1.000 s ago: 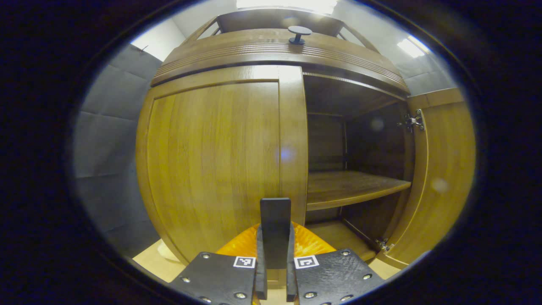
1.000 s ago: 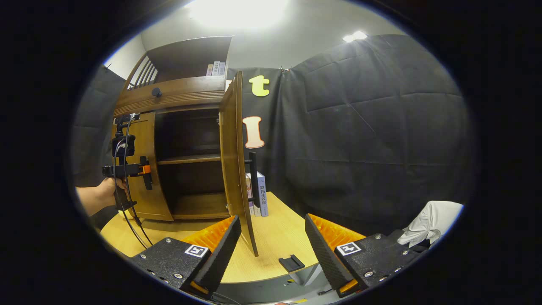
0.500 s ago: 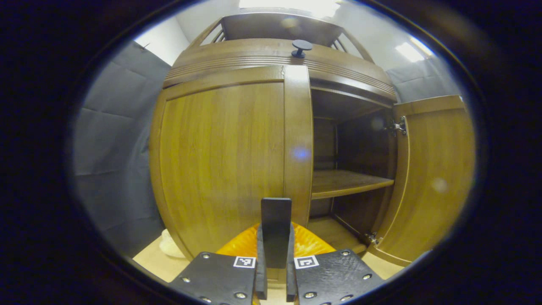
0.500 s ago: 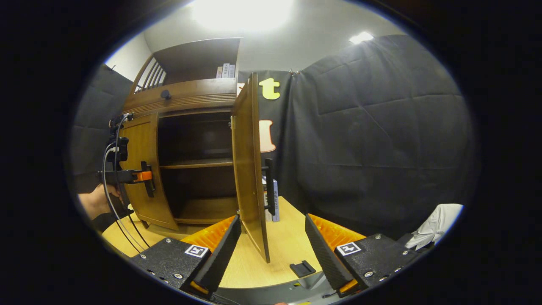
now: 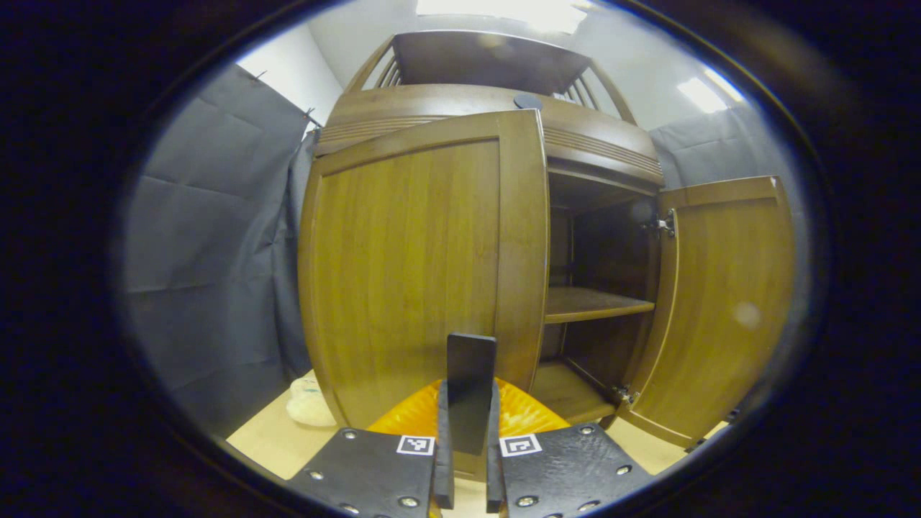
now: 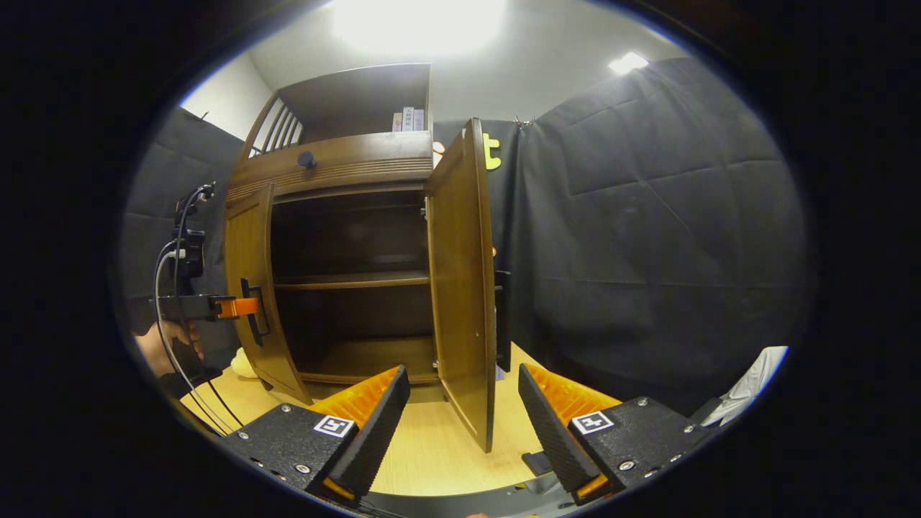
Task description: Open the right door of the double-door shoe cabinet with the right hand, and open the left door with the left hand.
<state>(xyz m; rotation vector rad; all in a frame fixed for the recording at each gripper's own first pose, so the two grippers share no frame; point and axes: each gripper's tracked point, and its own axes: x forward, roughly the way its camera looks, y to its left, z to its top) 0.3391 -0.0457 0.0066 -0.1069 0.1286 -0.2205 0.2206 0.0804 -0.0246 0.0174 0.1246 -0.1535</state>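
The left tongs (image 5: pixel 468 467) pinch the dark handle (image 5: pixel 470 392) of the left door (image 5: pixel 417 266), which stands partly open. The right tongs (image 6: pixel 464 417) are spread, holding nothing, near the right door (image 6: pixel 460 273), swung wide open above the worktop (image 6: pixel 424 453).

- Pale wooden surface (image 6: pixel 432 453) beneath everything.
- Books (image 6: pixel 407 119) upright on the top shelf.
- White bundle (image 5: pixel 308 404), perhaps cloth, by the wall.
- Pale fabric (image 6: pixel 752 388) at far right.

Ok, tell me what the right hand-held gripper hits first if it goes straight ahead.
Probably the free edge of the open right door, which stands in line between the open fingers of the right hand-held gripper. Depth is hard to judge here.
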